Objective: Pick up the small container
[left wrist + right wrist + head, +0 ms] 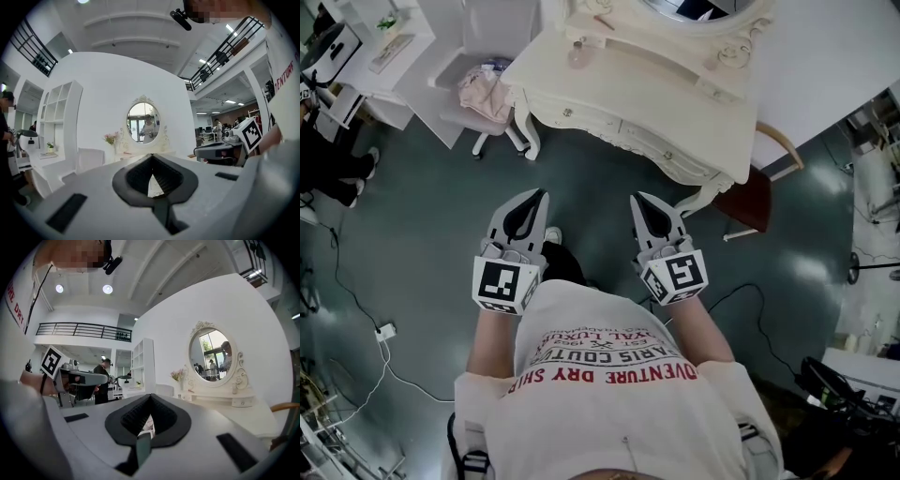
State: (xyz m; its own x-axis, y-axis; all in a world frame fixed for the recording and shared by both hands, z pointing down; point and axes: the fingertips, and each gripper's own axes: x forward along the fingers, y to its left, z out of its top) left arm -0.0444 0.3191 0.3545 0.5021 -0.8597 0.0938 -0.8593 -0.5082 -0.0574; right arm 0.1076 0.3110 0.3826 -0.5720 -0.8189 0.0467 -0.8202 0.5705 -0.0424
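Note:
A cream dressing table (675, 112) stands ahead of me, with an oval mirror (143, 123) on it. A small pinkish container (578, 53) sits on its left part, beside a flower vase (111, 138). Another small jar (233, 389) stands at the mirror's right foot. My left gripper (540, 198) and right gripper (637, 200) hang side by side over the floor, well short of the table. On both, the jaws are shut with nothing between them (151, 156) (150, 396). Each gripper shows in the other's view.
A white chair (478, 56) with pink cloth (485, 92) on it stands left of the table. A wooden chair (757, 199) stands at its right corner. White shelves (384, 47) fill the far left. Cables and a plug strip (384, 330) lie on the dark floor.

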